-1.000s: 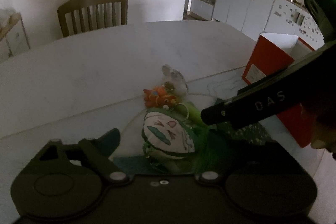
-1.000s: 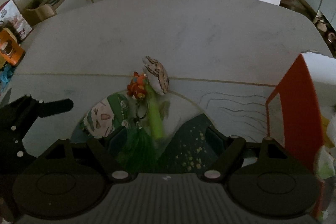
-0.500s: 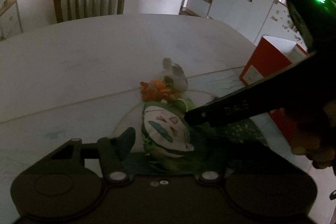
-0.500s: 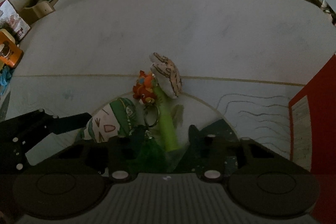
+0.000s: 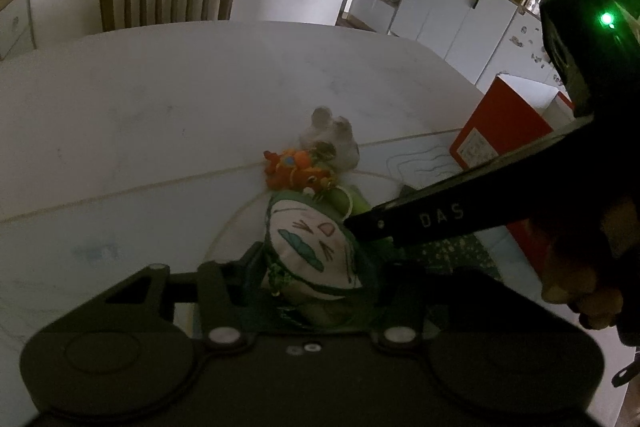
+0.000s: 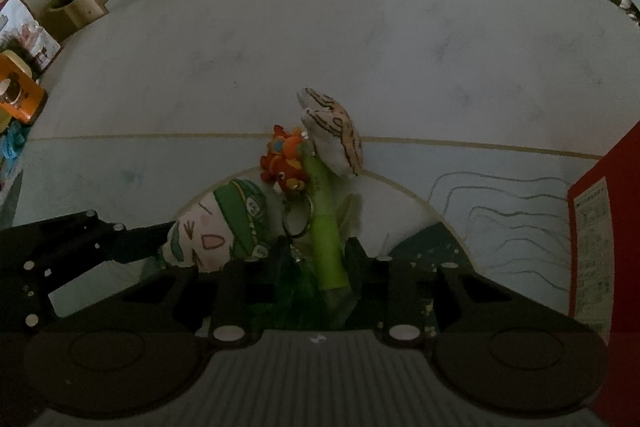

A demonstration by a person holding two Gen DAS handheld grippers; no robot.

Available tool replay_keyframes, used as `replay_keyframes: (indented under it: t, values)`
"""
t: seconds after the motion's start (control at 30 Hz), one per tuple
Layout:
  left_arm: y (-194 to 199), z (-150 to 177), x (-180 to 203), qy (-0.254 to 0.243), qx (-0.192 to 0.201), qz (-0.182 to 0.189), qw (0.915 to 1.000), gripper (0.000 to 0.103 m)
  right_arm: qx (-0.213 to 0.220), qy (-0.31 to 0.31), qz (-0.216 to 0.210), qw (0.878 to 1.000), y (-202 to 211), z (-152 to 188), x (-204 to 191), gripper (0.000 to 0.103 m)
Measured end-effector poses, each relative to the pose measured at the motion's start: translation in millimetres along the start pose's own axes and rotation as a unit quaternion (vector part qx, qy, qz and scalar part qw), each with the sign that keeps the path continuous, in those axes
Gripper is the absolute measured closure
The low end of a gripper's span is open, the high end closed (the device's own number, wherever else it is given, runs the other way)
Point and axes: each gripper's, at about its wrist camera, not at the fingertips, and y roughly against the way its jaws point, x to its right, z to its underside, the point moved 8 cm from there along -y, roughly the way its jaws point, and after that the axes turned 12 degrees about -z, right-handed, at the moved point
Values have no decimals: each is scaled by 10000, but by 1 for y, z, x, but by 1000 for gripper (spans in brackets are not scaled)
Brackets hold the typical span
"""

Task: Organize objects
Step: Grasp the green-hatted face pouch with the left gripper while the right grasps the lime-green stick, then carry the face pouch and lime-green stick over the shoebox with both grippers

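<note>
Closing my left hand-held gripper on the round plush face with the green band, I have its jaws either side of the toy, though I cannot tell whether the pads press yet. My right hand-held gripper is narrowing too, its fingers flanking the green tube and dark green tassel. Just beyond on the counter lie a metal key ring, an orange figure charm and a pale striped plush. A red box stands off to the right.
</note>
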Motion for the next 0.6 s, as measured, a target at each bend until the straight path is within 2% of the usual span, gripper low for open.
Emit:
replay_keyframes:
  t: [0.07,0.13,0.43,0.6]
  values:
    - [1,0,0,-9,-2,-9,10000,58,11,-1,-39,10000,0,0,-2,82]
    - [2,-1,1,6,5,-11,10000,60,38,-29,-83,10000,2,1,-3,88]
    - [10,-3,1,210,-128,35,9997,66,134,-284,-233,9992,18,13,-5,88]
    - [21,-2,8,166,-132,101,9997,68,260,-447,-367,9980,38,23,-10,88]
